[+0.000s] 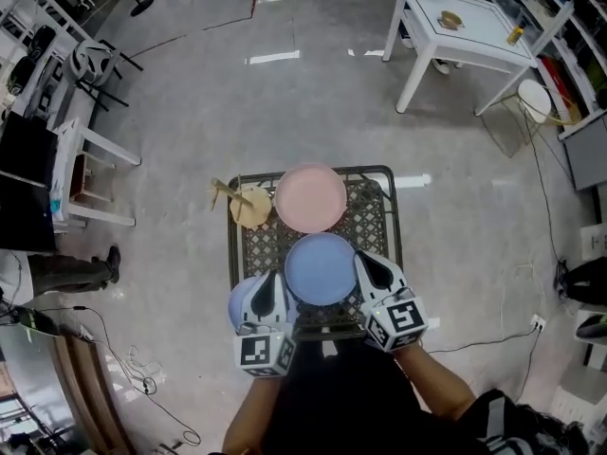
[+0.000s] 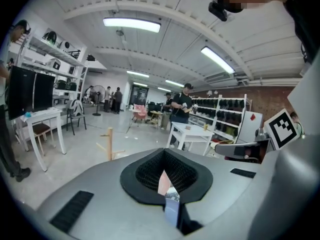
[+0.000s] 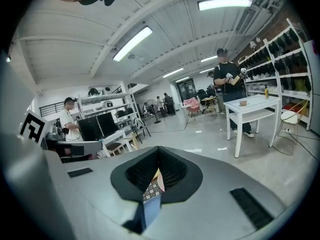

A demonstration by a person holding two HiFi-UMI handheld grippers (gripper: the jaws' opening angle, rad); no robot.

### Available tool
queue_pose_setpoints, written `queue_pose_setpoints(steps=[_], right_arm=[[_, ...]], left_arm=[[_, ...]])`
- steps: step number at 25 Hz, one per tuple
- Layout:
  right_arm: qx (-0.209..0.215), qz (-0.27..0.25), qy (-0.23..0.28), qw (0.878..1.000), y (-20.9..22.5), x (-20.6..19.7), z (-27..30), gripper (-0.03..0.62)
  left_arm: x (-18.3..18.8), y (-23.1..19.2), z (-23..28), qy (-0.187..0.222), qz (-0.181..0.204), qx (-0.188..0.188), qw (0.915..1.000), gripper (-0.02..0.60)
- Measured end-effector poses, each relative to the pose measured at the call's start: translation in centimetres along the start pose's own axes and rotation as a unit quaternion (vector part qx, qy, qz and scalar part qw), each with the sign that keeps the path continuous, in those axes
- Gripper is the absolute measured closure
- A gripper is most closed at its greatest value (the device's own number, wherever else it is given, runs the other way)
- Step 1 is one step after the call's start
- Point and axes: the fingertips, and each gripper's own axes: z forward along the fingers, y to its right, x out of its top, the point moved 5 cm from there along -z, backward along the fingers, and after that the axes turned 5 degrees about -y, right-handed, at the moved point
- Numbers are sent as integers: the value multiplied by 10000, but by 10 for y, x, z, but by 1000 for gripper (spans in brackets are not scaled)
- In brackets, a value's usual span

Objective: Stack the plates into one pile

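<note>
pink plate (image 1: 310, 197), blue plate (image 1: 321, 268) side by side on bench (image 1: 377, 218), unstacked | left gripper (image 1: 270, 281), right gripper (image 1: 363, 259) flank blue plate | fingers (image 1: 264, 297) together, empty, likely pre-grasp

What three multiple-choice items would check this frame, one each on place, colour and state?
1. Where is the pink plate?
A. at the far end of the black table
B. on the white table
C. on the floor

2. What colour is the plate lying between the two grippers?
A. green
B. blue
C. red

3. How do the jaws of the left gripper and right gripper stand?
A. both shut
B. both wide open
C. left open, right shut

Key: A, the head view shows it on the lattice top's far side. B, it is plainly blue. A, each gripper view shows its jaws together.
</note>
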Motion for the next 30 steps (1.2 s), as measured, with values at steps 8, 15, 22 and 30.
queue_pose_setpoints(steps=[8, 15, 22, 30], right_arm=[[-211, 158, -241, 9994, 18, -6, 40, 585], [-381, 253, -408, 9981, 23, -14, 78, 585], [-635, 370, -700, 9948, 42, -29, 122, 583], [-830, 593, -1118, 9885, 67, -59, 168, 583]], left_arm=[[-10, -32, 44, -293, -101, 35, 9995, 566], [-30, -58, 84, -623, 61, -76, 9980, 566], [-53, -77, 129, -1035, -13, -333, 9941, 565], [-95, -108, 176, -1602, -78, -194, 9869, 565]])
